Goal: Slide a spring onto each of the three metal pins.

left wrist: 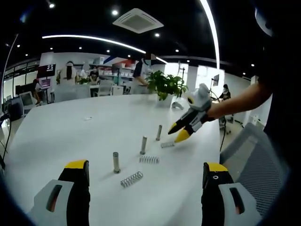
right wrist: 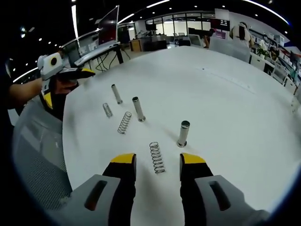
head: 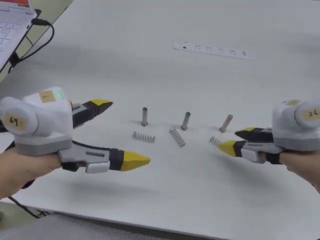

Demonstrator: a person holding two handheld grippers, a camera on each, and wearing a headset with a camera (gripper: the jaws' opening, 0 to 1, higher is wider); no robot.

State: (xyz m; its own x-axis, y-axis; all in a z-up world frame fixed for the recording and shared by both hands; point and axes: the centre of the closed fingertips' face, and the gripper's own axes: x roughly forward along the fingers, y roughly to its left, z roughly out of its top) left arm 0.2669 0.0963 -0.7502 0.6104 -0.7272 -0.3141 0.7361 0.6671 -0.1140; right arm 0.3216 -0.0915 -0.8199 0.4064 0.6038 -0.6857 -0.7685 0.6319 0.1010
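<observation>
Three short metal pins stand upright in a row on the white table. A loose spring lies flat in front of each: left spring, middle spring, right spring. My left gripper is wide open and empty, left of the left spring. My right gripper is open, tips just right of the right spring. In the right gripper view that spring lies just ahead of my open jaws, beside the nearest pin. In the left gripper view the nearest pin and spring lie ahead.
A white power strip lies at the back of the table. A laptop and its black cable sit at the far left. The table's near edge runs just below both hands, with a mesh chair beyond it.
</observation>
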